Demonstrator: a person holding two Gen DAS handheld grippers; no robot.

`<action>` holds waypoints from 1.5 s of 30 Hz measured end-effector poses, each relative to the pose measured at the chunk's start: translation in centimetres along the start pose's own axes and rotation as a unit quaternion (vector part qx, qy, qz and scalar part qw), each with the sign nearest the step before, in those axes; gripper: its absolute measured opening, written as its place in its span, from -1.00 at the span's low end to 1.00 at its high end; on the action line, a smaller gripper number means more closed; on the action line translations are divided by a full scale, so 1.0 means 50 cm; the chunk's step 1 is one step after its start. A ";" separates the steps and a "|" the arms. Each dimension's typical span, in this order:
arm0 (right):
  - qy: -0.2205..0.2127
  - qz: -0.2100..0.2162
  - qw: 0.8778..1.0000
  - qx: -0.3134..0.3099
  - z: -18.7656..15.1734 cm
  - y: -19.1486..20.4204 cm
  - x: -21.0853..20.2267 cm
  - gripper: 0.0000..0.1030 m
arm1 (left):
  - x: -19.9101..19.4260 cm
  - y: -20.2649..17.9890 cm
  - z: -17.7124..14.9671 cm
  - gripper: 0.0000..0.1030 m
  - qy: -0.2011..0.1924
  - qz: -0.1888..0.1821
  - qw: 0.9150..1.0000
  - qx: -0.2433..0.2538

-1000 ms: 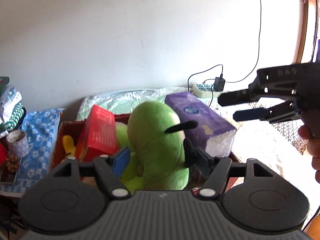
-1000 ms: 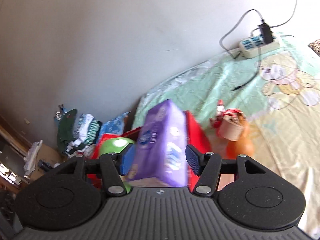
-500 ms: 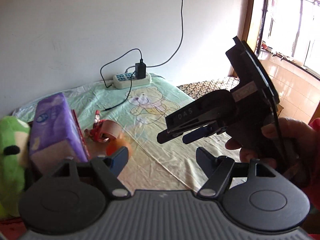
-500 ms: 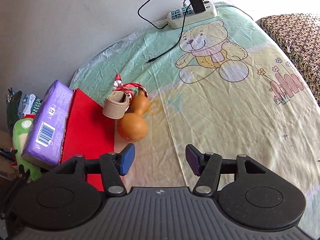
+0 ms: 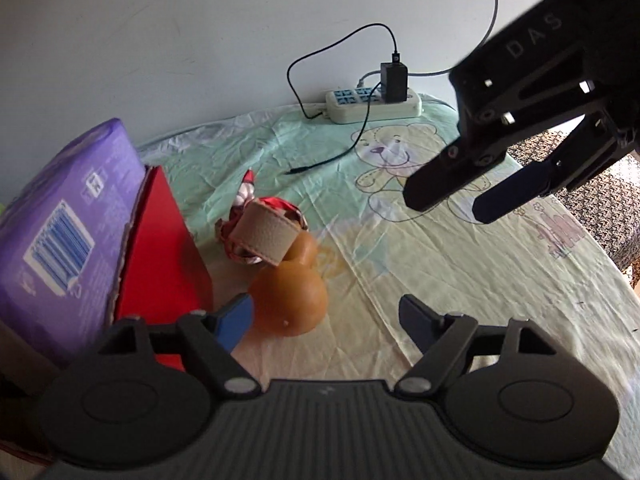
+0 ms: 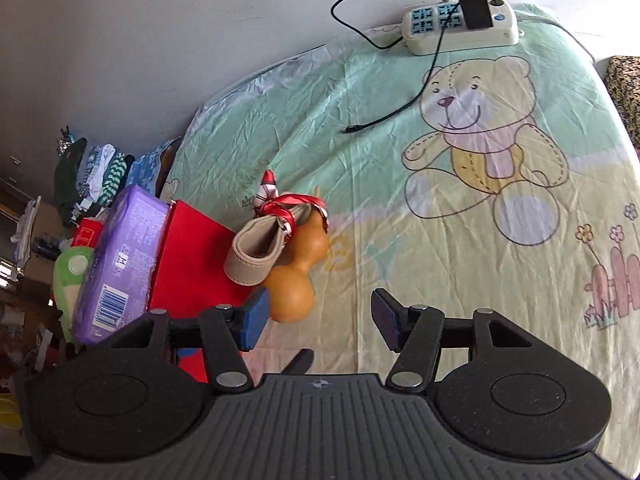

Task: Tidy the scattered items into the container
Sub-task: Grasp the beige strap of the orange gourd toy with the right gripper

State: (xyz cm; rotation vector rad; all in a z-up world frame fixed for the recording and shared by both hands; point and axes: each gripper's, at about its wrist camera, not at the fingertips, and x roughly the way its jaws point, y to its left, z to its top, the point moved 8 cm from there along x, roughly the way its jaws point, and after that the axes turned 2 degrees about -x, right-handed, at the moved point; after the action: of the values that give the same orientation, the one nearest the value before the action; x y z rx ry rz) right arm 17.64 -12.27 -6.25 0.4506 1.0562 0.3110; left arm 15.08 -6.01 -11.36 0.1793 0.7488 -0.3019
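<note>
An orange gourd [image 5: 290, 300] [image 6: 294, 280] lies on the bear-print sheet beside the red box [image 5: 160, 248] [image 6: 188, 264]. A beige leather roll [image 5: 266, 236] [image 6: 256, 254] with red ribbon [image 6: 286, 206] leans on its neck. A purple tissue pack [image 5: 60, 240] [image 6: 120, 264] sticks out of the box, next to a green plush [image 6: 70, 280]. My left gripper [image 5: 326, 322] hovers just before the gourd, its jaws opening, nothing between them. My right gripper [image 6: 316, 316] [image 5: 452, 202] is open and empty, the gourd by its left finger.
A white power strip [image 5: 374, 106] [image 6: 460, 28] with a black charger and a loose cable [image 6: 384, 118] lies at the far edge by the wall. Folded clothes [image 6: 92, 172] are stacked left of the box. A dark patterned cushion [image 5: 592, 184] lies to the right.
Both grippers swung away from the box, off the green plush and purple pack, toward the gourd on the sheet. The left jaws have widened. The right gripper dipped lower and closer.
</note>
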 end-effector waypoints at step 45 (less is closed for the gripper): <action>0.088 0.045 0.990 0.096 -0.227 -0.101 -0.020 -0.12 | -0.061 -0.064 -0.059 0.62 0.003 -0.181 0.979 0.095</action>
State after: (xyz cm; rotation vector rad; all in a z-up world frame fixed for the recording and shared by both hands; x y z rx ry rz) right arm 7.27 -14.76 -12.69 0.6534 1.2469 0.3358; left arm 10.00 -7.63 -11.51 0.2241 0.7565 -0.7221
